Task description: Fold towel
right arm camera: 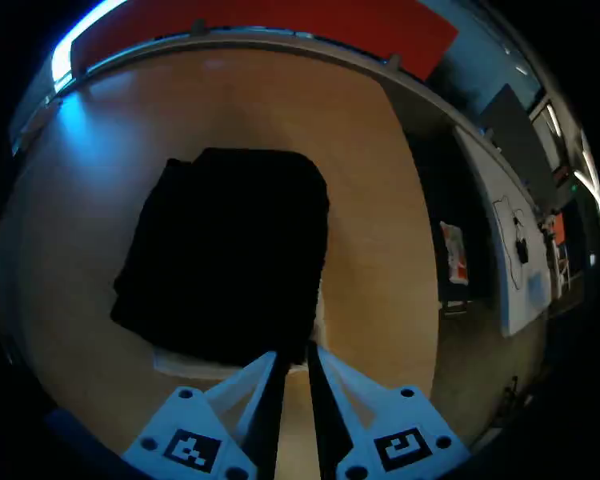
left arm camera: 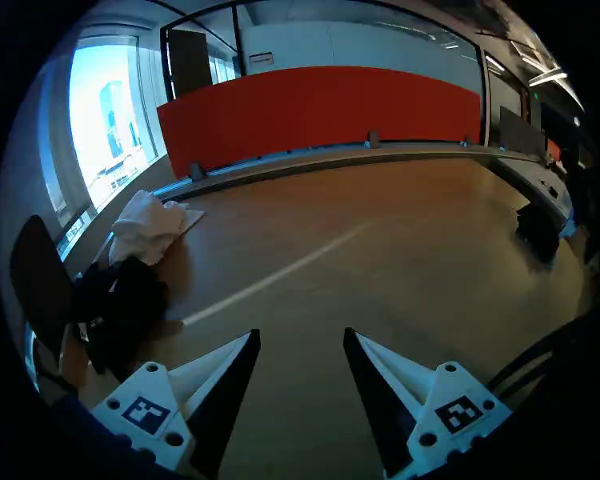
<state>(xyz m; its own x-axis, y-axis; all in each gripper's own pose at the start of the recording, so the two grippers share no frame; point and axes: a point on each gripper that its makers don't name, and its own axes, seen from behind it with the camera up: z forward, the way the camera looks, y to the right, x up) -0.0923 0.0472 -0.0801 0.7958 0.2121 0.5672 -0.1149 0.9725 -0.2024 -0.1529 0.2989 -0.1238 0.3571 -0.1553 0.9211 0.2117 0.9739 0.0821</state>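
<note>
- While the left tool [left arm camera: 300,340] hung over bare wood at the bottom of the left gripper view, its fingers stood wide apart with nothing between them. I judged it idle, kept clear of the work.
- At the left edge of that view a dark heap of cloth [left arm camera: 120,308] lay crumpled on the surface [left arm camera: 396,240]. Just above it, toward the upper left, sat a white pile of towels [left arm camera: 150,224]. Both looked like stock pushed aside to leave the middle free.
- None of this cloth sat in a basket or bin. The piles rested loose on the surface, close enough that I could not tell whether they touched.
- A pale stripe [left arm camera: 276,276] ran diagonally across the middle of the wood, and a red partition [left arm camera: 324,108] closed off the top of the frame.
- In the right gripper view the black towel [right arm camera: 228,256] lay flat at the centre, roughly squared, so probably folded at least once. A white strip [right arm camera: 188,364] showed beneath its lower edge.
- At the bottom centre the right tool [right arm camera: 294,356] was drawn in to a narrow slit, its tips at the towel's near edge. I could not tell whether any cloth was pinched between them. That spot would suit taking the hem for another fold.
</note>
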